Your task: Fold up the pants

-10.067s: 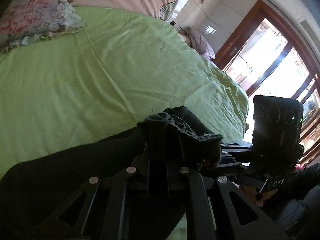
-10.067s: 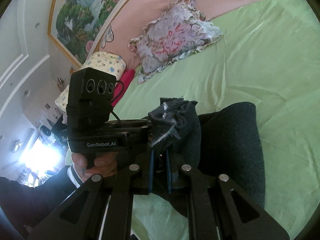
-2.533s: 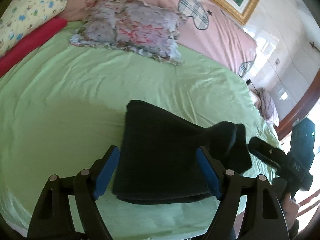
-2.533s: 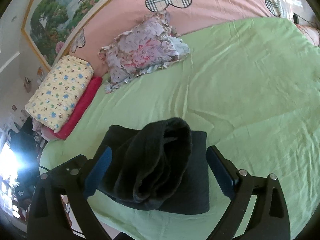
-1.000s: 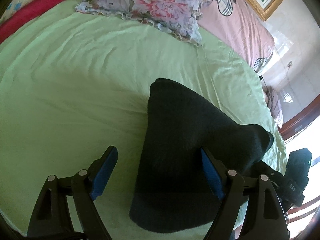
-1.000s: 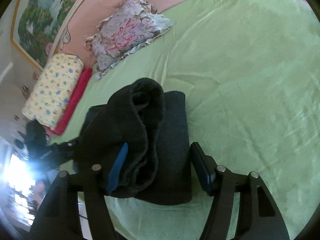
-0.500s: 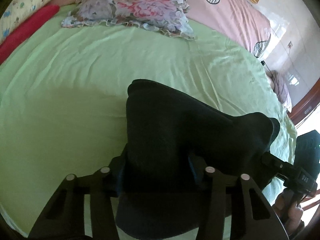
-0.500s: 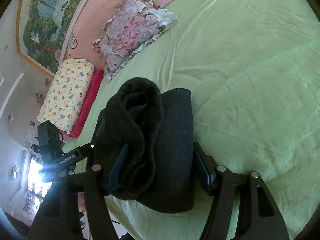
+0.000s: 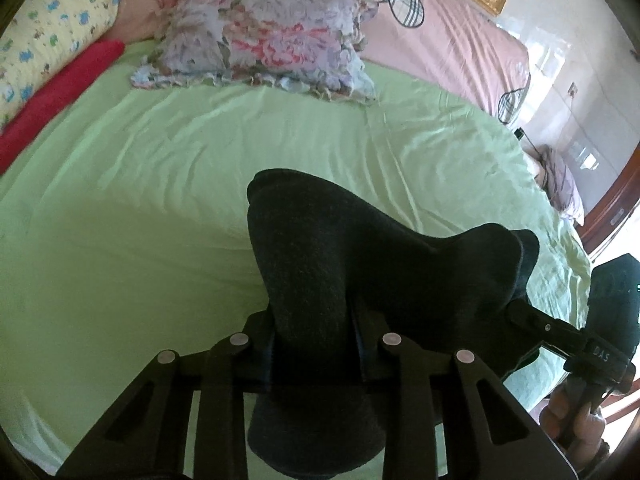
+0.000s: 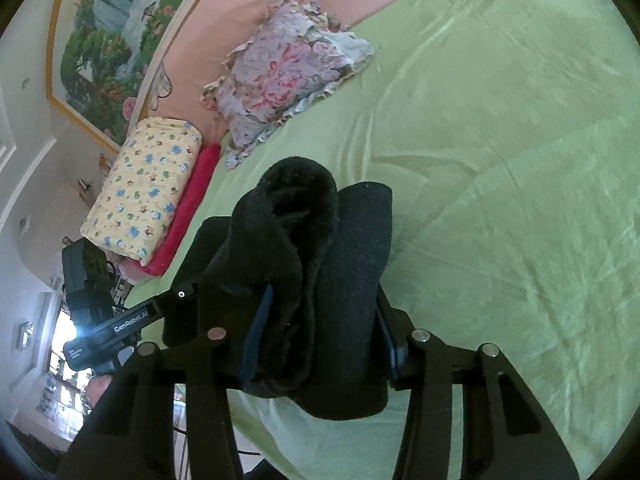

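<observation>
On the green bedsheet (image 9: 160, 184) near its front edge, I have my left gripper (image 9: 314, 340) closing with its jaws pressed on one end of the folded dark pants (image 9: 340, 272), while my right gripper (image 10: 320, 332) closes around their thick other end.

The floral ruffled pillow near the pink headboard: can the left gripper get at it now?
Probably not yet. The left gripper is closing on the folded dark pants, which fill its jaws; otherwise only bare green bedsheet lies before the pillow.
</observation>
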Demonstrator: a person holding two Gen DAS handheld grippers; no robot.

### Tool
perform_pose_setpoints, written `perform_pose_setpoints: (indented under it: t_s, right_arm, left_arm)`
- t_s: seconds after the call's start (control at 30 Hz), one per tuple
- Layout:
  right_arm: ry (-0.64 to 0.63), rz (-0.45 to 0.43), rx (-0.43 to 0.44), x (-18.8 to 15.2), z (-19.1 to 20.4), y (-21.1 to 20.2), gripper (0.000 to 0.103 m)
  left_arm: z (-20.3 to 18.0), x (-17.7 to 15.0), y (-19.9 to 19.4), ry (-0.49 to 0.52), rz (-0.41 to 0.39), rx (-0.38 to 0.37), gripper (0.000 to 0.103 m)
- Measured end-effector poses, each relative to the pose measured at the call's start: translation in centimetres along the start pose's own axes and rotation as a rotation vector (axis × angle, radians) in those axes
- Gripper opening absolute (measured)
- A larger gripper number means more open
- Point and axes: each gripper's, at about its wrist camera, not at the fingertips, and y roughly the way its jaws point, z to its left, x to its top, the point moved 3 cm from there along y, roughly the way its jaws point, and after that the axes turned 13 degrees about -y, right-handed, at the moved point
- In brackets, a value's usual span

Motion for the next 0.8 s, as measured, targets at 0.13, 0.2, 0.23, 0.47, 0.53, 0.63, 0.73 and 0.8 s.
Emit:
perform_pose_setpoints:
  t_s: [0.13,0.2,0.23,0.47,0.53,0.63,0.73,0.8]
  right_arm:
    - [-0.011,-0.009,0.028,0.1,1.0,-0.1,0.048]
    - [-0.022,-0.011,0.035,0.2,1.5,0.0,0.047]
    - [-0.027,-0.012,0.040,0.3,1.8,0.0,0.047]
    - [-0.072,-0.020,0.073,1.2,3.9,0.6,0.047]
    - [-0.087,-0.020,0.080,1.6,4.5,1.0,0.047]
    - [-0.107,-0.020,0.091,2.1,5.3,1.4,0.047]
    - [-0.123,-0.018,0.103,2.5,6.0,1.9,0.047]
    - [-0.134,-0.017,0.109,2.6,6.4,2.2,0.047]
  left_arm:
    - [0.2,0.0,-1.6,0.013,-0.037,0.029,0.028]
    - [0.5,0.0,-2.2,0.008,-0.050,0.037,0.028]
    - [0.7,0.0,-2.6,0.004,-0.058,0.040,0.028]
    - [1.8,0.5,-4.7,-0.005,-0.118,0.082,0.028]
    - [2.2,0.7,-5.2,-0.012,-0.131,0.090,0.028]
    - [2.9,1.1,-5.9,-0.026,-0.148,0.096,0.028]
    - [3.3,1.4,-6.5,-0.034,-0.165,0.108,0.028]
    - [3.6,1.5,-6.8,-0.038,-0.175,0.114,0.028]
